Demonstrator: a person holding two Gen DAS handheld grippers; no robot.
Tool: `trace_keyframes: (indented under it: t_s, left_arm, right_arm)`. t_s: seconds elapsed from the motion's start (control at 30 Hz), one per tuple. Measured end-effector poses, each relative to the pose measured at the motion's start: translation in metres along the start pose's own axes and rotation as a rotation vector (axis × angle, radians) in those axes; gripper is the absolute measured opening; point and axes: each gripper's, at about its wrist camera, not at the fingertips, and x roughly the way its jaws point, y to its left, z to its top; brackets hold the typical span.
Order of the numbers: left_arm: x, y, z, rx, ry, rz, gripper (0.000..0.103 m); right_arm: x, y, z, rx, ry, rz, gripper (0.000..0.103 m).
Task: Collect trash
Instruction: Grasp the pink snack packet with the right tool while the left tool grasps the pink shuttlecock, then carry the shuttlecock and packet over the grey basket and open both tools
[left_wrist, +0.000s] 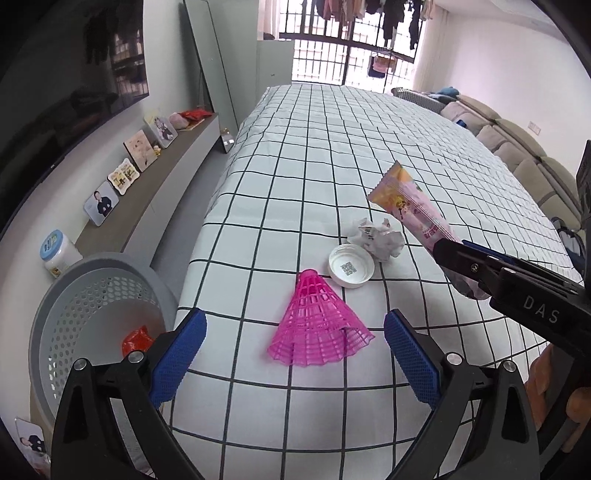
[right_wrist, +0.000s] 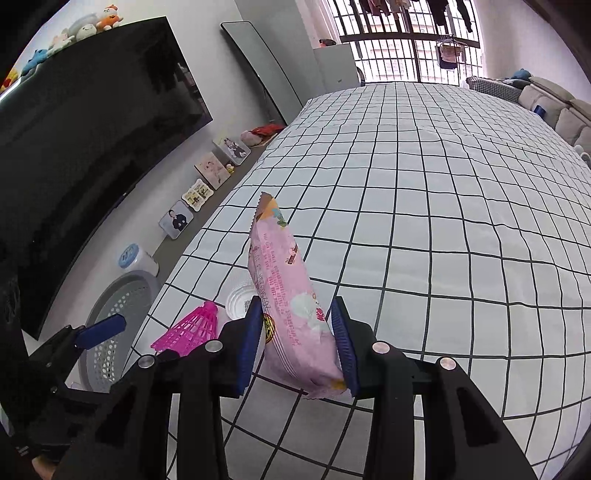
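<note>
My right gripper (right_wrist: 297, 343) is shut on a pink snack wrapper (right_wrist: 284, 291) and holds it above the checked tablecloth; the wrapper (left_wrist: 413, 206) also shows in the left wrist view, where the right gripper (left_wrist: 458, 254) comes in from the right. My left gripper (left_wrist: 295, 343) is open and empty, its blue pads either side of a pink plastic shuttlecock (left_wrist: 317, 328) lying on the cloth. Behind the shuttlecock lie a white bottle cap (left_wrist: 351, 271) and a crumpled paper ball (left_wrist: 380, 238). A grey perforated basket (left_wrist: 77, 310) stands left of the table with a red scrap (left_wrist: 136, 341) inside.
The table's left edge (left_wrist: 207, 229) drops to the floor beside the basket. A low shelf (left_wrist: 162, 181) with picture frames and a white jar (left_wrist: 59, 253) runs along the left wall under a television. A sofa (left_wrist: 524, 158) stands to the right.
</note>
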Motion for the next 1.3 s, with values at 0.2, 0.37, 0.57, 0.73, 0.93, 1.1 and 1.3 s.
trace_keyframes:
  t_s: [0.2,0.37,0.57,0.73,0.93,1.1,1.3]
  left_arm:
    - [0.022,-0.011,0.003,0.019,0.026,0.031,0.095]
    - [0.033,-0.013,0.005,0.031,0.028,0.045,0.095]
    - [0.042,-0.009,0.005,0.023,0.046,0.042,0.079]
    - [0.046,-0.005,0.002,0.011,0.058,0.016,0.064]
    - [0.041,-0.003,-0.001,0.024,0.039,0.004,0.053]
    - [0.035,0.002,-0.003,0.021,0.036,0.007,0.051]
    - [0.025,0.012,-0.002,0.009,0.023,0.007,0.049]
  right_arm:
    - [-0.006,-0.002,0.001,0.001,-0.014,0.009,0.037]
    - [-0.009,0.0,0.001,-0.002,-0.021,0.02,0.037]
    - [-0.011,0.003,0.002,-0.008,-0.034,0.02,0.037]
    - [-0.011,0.002,0.001,-0.006,-0.03,0.019,0.037]
    - [-0.008,0.0,0.001,-0.003,-0.023,0.014,0.037]
    - [-0.002,-0.001,0.001,0.003,-0.013,0.005,0.037]
    - [0.002,0.001,0.001,-0.001,-0.009,-0.007,0.037]
